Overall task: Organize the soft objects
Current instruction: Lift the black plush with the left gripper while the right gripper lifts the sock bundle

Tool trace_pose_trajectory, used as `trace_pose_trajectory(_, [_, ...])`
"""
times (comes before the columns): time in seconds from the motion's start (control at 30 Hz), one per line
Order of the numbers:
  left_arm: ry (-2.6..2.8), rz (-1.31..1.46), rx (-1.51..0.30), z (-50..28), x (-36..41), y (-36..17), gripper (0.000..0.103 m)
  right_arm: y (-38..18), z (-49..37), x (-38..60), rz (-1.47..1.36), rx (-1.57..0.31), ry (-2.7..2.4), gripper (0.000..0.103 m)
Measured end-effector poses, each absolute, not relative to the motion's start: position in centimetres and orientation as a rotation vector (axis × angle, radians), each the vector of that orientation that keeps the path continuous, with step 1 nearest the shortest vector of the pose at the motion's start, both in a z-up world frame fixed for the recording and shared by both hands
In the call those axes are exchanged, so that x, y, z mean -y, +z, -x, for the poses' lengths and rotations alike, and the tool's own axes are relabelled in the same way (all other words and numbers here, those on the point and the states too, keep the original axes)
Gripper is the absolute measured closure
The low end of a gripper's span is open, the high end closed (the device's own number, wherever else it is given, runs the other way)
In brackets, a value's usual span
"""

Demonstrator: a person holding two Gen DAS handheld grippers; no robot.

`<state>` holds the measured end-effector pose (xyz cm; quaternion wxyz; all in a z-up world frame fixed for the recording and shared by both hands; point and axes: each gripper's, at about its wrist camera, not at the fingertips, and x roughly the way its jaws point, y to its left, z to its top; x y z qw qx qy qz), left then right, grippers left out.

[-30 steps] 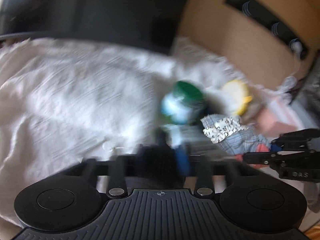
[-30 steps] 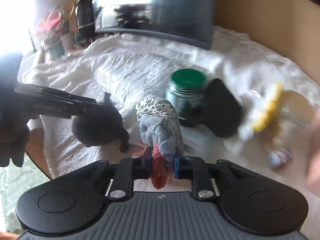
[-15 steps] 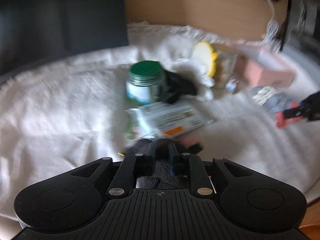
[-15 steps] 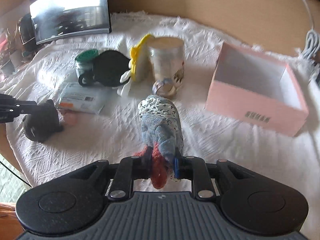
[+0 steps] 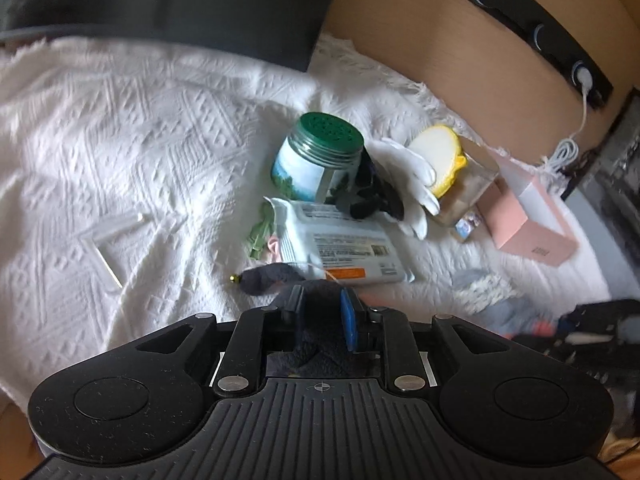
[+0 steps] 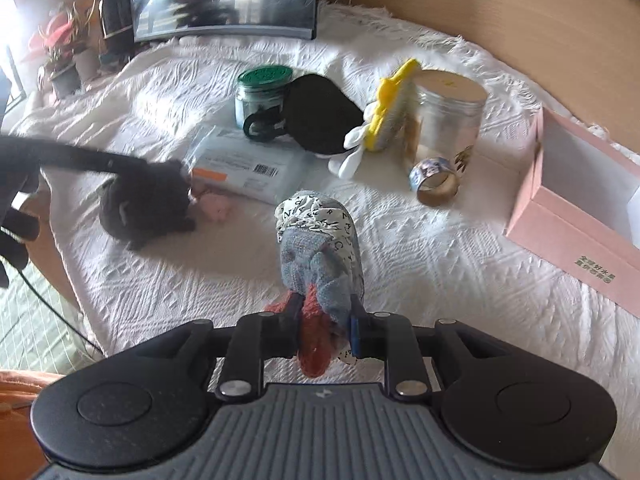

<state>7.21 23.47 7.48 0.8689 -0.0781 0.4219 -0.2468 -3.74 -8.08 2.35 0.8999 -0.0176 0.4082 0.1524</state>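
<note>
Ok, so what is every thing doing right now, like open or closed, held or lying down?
Left gripper: jaws shut on dark grey fuzzy toy.
Right gripper: jaws shut on grey knitted sock bundle.
Pink cardboard box: open, no lid on.
Green-lidded jar: lid on, upright.
Silver-lidded clear jar: lid on, upright.
White wipes packet: lying flat.
Patterned tape roll: lying on the white cloth.

A green-lidded jar (image 6: 262,94) stands beside a wipes packet (image 6: 248,166); a tape roll (image 6: 436,178) lies near a silver tin (image 6: 448,114).

Home: houseplants (image 6: 60,60), monitor (image 6: 224,0).
</note>
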Motion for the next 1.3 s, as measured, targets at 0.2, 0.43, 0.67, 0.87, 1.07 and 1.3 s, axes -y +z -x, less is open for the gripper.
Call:
trace_pose_trajectory(0.2, [-0.682, 0.158, -1.001, -8.2, -23.4, 8.2, 0.081, 1.9, 3.4, 7.5, 0.061, -0.858, 0.33, 0.079])
trace_pose_trajectory(0.43, [-0.669, -0.286, -0.876, -5.3, -19.9, 8.9, 0.08, 1.0, 2.0, 6.1, 0.079, -0.867, 0.339, 0.074])
trace_pose_trajectory(0.67, [-0.749, -0.18, -0.874, -4.9, -19.7, 8.2, 0.046, 0.6, 1.5, 6.0, 0.084, -0.872, 0.321, 0.056])
trace_pose_trajectory(0.87, [-0.671, -0.42, -0.836, -4.2, -18.0, 7.2, 0.032, 0.4, 1.5, 5.9, 0.111, -0.873, 0.322, 0.048])
trace_pose_trajectory(1.07, [-0.611, -0.308, -0.933, -5.9, -19.4, 5.0, 0.006, 0.2, 1.4, 6.3, 0.102, -0.875, 0.315, 0.045])
trace_pose_trajectory(1.3, [-0.573, -0.214, -0.978, -7.6, -19.8, 4.0, 0.007, 0.1, 1.3, 6.5, 0.112, -0.879, 0.327, 0.042])
